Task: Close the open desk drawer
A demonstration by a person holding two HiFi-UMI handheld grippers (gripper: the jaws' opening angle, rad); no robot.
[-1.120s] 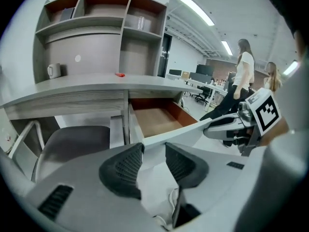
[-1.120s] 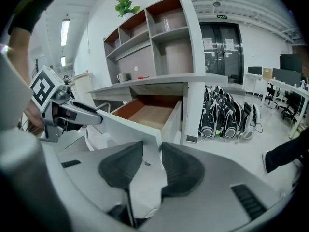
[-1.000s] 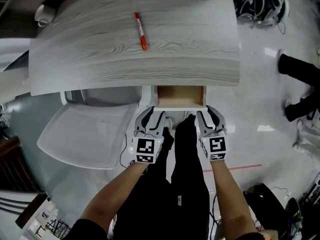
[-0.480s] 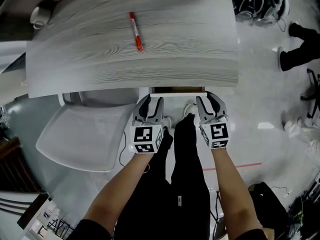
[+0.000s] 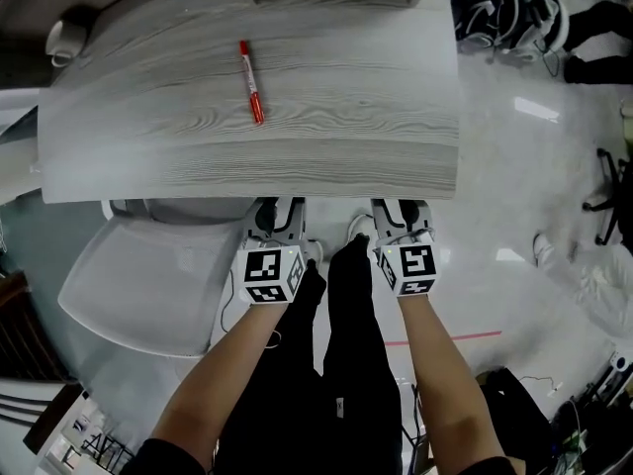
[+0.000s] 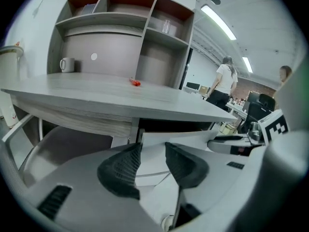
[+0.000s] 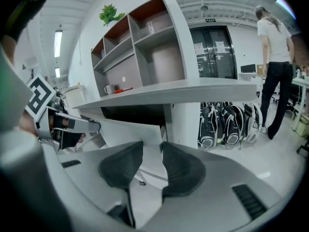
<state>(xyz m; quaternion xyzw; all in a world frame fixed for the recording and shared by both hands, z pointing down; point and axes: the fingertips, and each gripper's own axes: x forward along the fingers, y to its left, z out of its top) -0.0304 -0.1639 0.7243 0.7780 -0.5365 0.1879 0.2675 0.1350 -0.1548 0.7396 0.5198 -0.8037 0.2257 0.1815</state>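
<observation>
The drawer is sitting almost wholly under the desk. In the head view its edge is hiding the drawer, and only the white front is showing in the two gripper views. That front is lying straight ahead of both tongs, its long axis running left to right along the desk edge. Any remaining travel is up the frame, away from the person.

The left tongs and right tongs are pointing at it side by side, one toward each end, neither plainly nearer. Each pair is standing narrowly parted and gripping nothing, with the front panel showing through the gap. Whether the tips are touching it is not clear. A level push from both together is looking like the right move.

The desk top is pale woodgrain, carrying a red marker in the upper middle and a mug at upper left. A white chair is standing at lower left on a glossy floor, and a person is standing across the room.
</observation>
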